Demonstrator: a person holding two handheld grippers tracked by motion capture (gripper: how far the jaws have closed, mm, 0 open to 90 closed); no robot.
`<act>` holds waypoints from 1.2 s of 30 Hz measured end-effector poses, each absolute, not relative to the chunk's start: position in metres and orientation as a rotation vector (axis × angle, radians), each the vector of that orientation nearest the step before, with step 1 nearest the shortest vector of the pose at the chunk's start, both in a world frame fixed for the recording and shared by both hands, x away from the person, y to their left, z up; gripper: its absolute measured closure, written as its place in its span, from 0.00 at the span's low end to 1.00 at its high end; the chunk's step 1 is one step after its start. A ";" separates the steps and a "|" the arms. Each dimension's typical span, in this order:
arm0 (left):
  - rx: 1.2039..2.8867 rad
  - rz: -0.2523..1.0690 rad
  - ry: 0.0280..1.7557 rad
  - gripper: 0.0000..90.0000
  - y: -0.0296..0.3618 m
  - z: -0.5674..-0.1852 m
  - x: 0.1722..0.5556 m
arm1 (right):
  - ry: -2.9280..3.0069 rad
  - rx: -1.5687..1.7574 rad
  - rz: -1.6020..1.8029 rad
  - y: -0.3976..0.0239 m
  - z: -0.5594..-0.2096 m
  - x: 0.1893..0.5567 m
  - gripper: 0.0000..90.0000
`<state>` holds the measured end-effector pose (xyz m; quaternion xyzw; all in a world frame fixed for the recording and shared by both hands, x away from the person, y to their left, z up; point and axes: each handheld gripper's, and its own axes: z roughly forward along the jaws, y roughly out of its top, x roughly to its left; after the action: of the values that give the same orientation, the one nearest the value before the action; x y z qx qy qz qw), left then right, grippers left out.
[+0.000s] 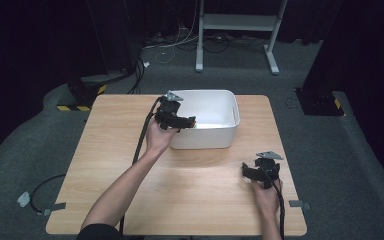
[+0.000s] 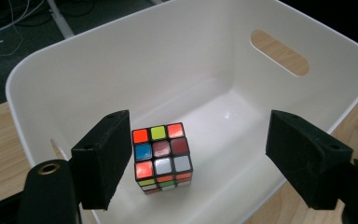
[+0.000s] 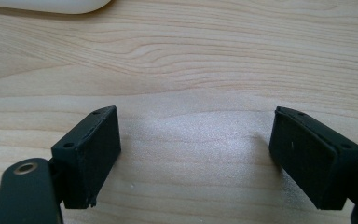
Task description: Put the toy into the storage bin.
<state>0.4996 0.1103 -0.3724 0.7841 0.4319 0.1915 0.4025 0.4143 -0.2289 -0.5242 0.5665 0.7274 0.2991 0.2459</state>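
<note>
Since the left gripper (image 2: 196, 161) hangs w/ jaws wide over the cube (image 2: 162, 157) inside the bin (image 2: 42, 79), lifting carelessly could clip its rim.

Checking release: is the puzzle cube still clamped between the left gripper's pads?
No: the cube rests on the white bin's floor, with the left gripper pads standing apart.

In the high view my left gripper (image 1: 184, 121) covers the cube, so I cannot make it out there. In my left gripper view the cube (image 2: 162, 157) hides its far faces, and the frame cuts off the bin (image 2: 121, 56).
</note>
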 end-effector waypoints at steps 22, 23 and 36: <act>1.933 0.483 1.076 0.24 0.129 -0.361 0.491 | 1.986 1.545 0.817 -0.229 -0.524 0.414 0.18; 1.933 0.483 1.076 0.23 0.129 -0.361 0.491 | 1.986 1.545 0.817 -0.229 -0.524 0.414 0.18; 1.923 0.507 1.070 0.22 0.136 -0.355 0.486 | 1.986 1.545 0.817 -0.229 -0.524 0.414 0.18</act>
<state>0.4856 0.1360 -0.3554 0.7699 0.4282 0.2030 0.4273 0.4144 -0.2290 -0.5242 0.5662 0.7276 0.2994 0.2457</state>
